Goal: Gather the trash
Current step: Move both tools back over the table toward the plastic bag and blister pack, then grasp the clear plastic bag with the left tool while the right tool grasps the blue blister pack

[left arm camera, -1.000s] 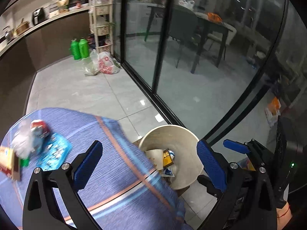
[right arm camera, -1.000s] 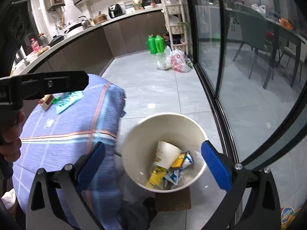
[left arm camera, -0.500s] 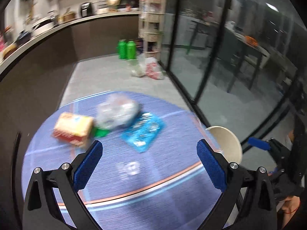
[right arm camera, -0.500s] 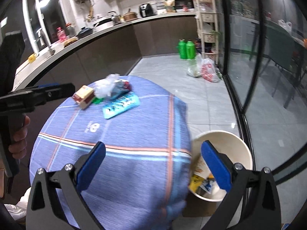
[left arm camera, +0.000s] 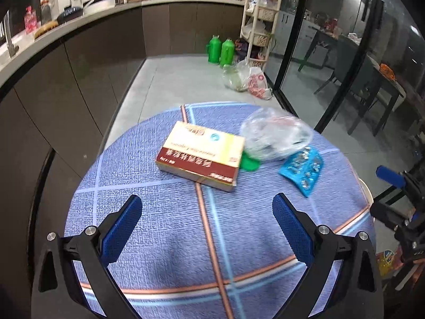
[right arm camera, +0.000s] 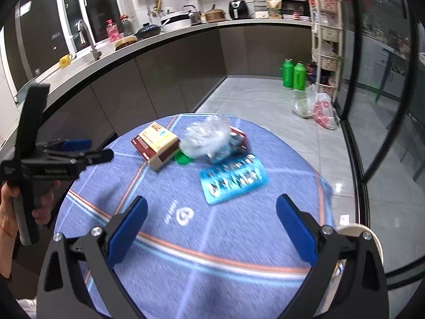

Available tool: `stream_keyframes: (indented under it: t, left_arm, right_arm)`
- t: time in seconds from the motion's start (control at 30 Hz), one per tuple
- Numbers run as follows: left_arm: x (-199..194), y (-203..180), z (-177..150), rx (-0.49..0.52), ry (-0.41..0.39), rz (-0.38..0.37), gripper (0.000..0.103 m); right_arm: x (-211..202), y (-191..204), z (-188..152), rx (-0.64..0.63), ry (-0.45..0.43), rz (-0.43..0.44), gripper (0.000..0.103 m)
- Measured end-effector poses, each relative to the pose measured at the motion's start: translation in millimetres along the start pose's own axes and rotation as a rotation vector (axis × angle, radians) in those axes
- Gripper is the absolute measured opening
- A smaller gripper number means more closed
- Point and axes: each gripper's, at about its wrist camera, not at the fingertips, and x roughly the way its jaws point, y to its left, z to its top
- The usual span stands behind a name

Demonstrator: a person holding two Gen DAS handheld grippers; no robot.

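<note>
On the round table with a blue checked cloth (left arm camera: pixel 172 239) lie a red and cream carton (left arm camera: pixel 200 155), a crumpled clear plastic bag (left arm camera: pixel 275 135), a small green piece (left arm camera: pixel 249 163) and a blue blister pack (left arm camera: pixel 304 170). My left gripper (left arm camera: pixel 207 226) is open and empty, hovering over the cloth just short of the carton. My right gripper (right arm camera: pixel 211 228) is open and empty, over the cloth just short of the blister pack (right arm camera: pixel 233 182). The carton (right arm camera: pixel 155 145) and bag (right arm camera: pixel 205 139) lie beyond. The cream bin's rim (right arm camera: pixel 353 230) shows at the table's right edge.
A dark kitchen counter (right arm camera: pixel 159 53) curves behind the table. Two green bottles (left arm camera: pixel 221 50) and plastic bags (left arm camera: pixel 255 82) stand on the tiled floor by a shelf rack (left arm camera: pixel 261 18). A glass partition (left arm camera: pixel 332 53) runs along the right. The left gripper also shows in the right wrist view (right arm camera: pixel 61 156).
Both grippers have swung from over the bin on the floor to over the table. The trash on the cloth is now in front of them. Both stay open.
</note>
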Motion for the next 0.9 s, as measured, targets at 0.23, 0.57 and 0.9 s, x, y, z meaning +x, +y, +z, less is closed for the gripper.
stream_keyframes:
  t: [0.23,0.57,0.9]
  left_arm:
    - [19,13,8,0.0,0.04,-0.056,0.095]
    - [33,-22,42,0.093,0.015,-0.204,0.093]
    - [78,-74,58,0.215,0.057,-0.216,0.076]
  right_arm:
    - [50,4,31,0.012,0.034,0.004,0.089]
    - [106,0,16,-0.027,0.131,-0.047,0.092]
    - [134,-4,1,-0.059,0.149,-0.103,0.091]
